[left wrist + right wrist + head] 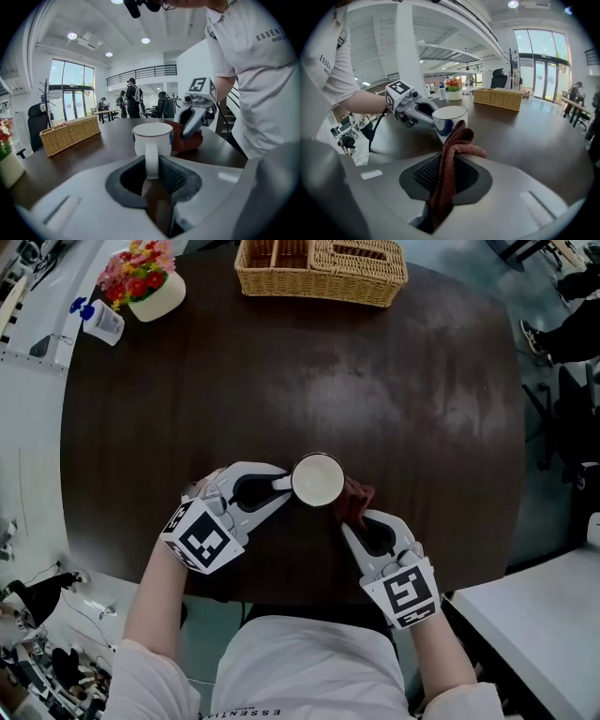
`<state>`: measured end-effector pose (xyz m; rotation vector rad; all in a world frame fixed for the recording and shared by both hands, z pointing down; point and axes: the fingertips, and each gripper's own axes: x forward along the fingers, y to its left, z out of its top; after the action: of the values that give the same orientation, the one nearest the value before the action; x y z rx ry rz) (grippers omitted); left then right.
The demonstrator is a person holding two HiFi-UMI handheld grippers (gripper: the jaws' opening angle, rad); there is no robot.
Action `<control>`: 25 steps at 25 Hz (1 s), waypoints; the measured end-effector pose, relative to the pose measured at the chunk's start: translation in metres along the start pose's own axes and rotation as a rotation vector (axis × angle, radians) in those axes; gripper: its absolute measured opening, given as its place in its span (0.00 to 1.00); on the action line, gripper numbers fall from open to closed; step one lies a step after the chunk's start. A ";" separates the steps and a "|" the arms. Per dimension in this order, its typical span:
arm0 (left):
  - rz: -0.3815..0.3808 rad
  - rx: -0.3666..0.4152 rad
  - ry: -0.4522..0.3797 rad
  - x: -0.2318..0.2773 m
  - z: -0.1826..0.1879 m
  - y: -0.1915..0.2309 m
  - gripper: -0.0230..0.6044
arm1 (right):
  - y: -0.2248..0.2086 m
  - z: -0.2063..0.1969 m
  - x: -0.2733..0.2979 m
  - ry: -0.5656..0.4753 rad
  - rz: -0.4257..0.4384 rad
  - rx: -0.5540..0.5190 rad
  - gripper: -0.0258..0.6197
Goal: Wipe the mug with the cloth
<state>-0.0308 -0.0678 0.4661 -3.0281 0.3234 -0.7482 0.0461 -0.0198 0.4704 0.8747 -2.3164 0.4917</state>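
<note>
A white mug (318, 480) stands upright on the dark round table (281, 381) near its front edge. My left gripper (278, 486) is shut on the mug's handle (152, 161) from the left. The mug (153, 138) shows a thin dark line at its rim. My right gripper (353, 519) is shut on a reddish-brown cloth (449, 159), coming in from the right. The cloth (355, 502) presses against the mug's right side. In the right gripper view the mug (448, 120) stands just behind the bunched cloth.
A wicker basket (321, 268) sits at the table's far edge. A white pot of flowers (148, 279) and a small bottle (98, 321) stand at the far left. People stand in the hall far behind the table in the left gripper view.
</note>
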 end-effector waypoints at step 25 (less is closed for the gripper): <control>-0.183 0.050 0.108 0.004 0.004 0.010 0.16 | -0.035 0.079 0.085 0.085 0.812 -1.017 0.16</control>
<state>-0.0274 -0.0784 0.4636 -3.0054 0.0263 -0.9180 -0.0124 -0.1258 0.4717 -0.5641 -2.3063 -0.3567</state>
